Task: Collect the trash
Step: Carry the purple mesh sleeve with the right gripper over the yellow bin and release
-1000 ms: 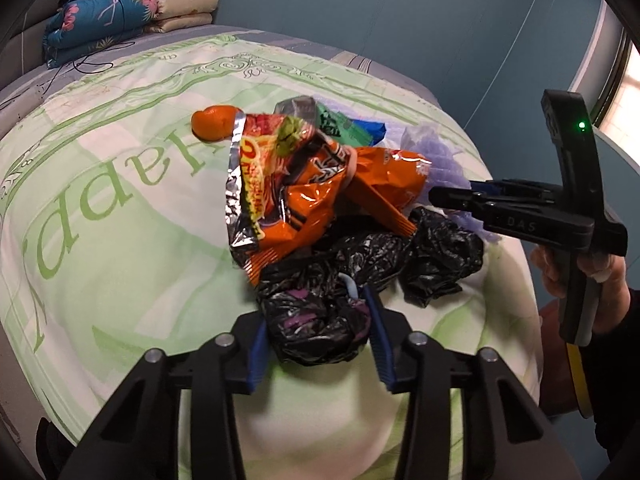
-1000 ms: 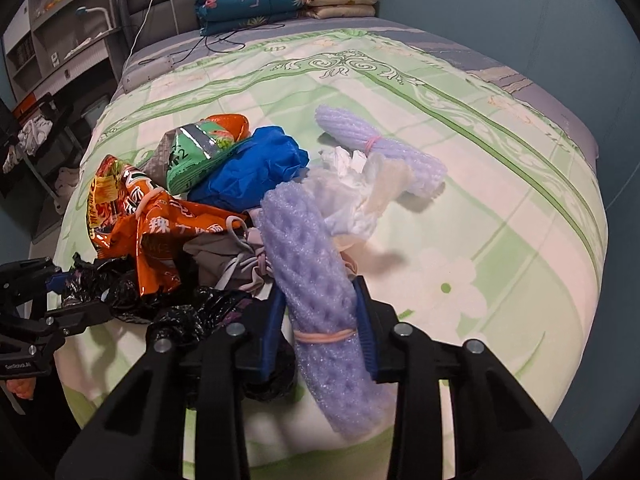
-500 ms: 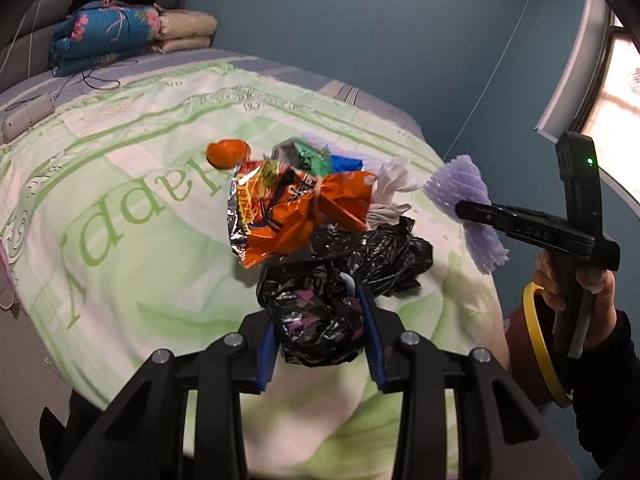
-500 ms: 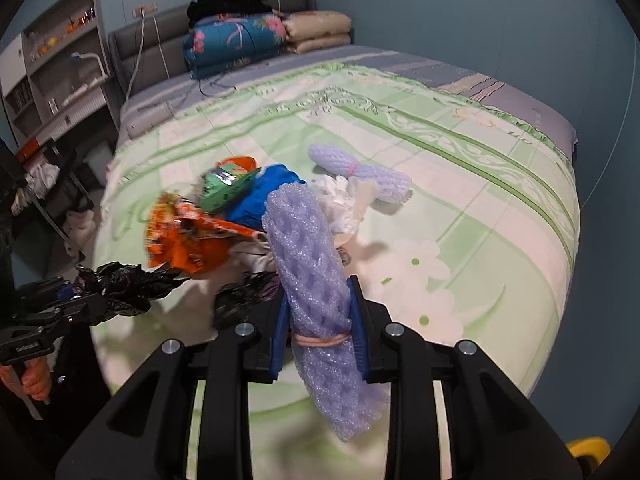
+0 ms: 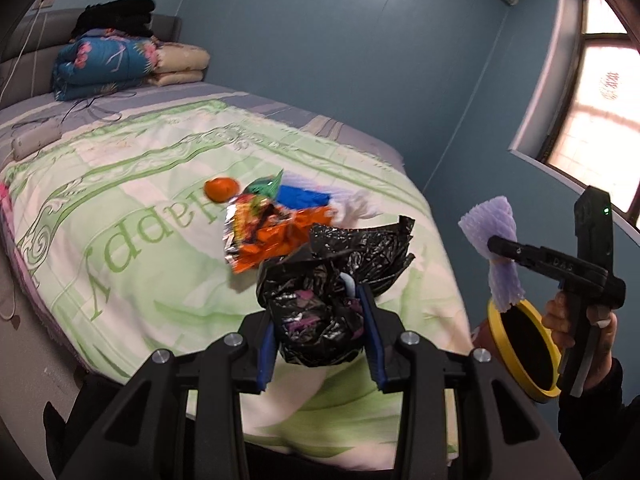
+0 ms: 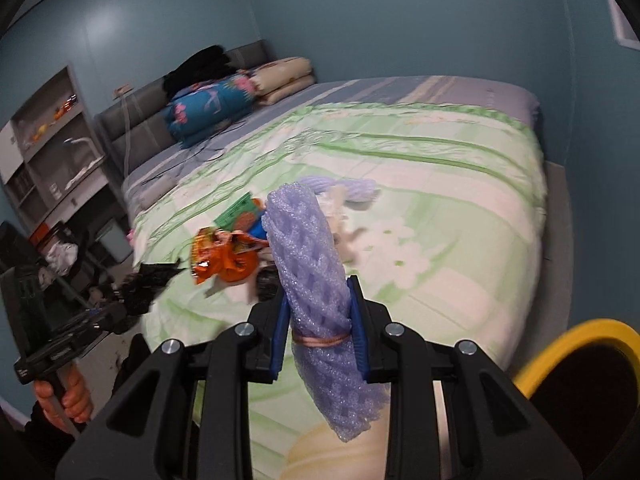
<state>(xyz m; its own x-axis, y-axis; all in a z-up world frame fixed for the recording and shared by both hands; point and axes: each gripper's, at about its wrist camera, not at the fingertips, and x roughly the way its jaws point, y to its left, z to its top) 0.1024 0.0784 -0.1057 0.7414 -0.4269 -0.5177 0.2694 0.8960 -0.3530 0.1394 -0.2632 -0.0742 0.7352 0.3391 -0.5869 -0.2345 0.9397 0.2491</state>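
My left gripper is shut on a crumpled black plastic bag, lifted above the near edge of the bed. My right gripper is shut on a purple foam net roll bound by a rubber band, held in the air beside the bed. The same purple foam net roll shows at the right of the left wrist view, above a yellow-rimmed bin. Orange snack wrappers, a green packet, a blue bag, white tissue and a second purple net lie on the bedspread.
Folded quilts and pillows are stacked at the headboard, with a cable on the sheet. Shelves stand left of the bed. The yellow-rimmed bin sits off the bed's corner at the lower right. A window is in the blue wall.
Both grippers have risen and drawn back from the pile with their loads. The black bag has come off the bed. The yellow-rimmed bin has come into the right wrist view.
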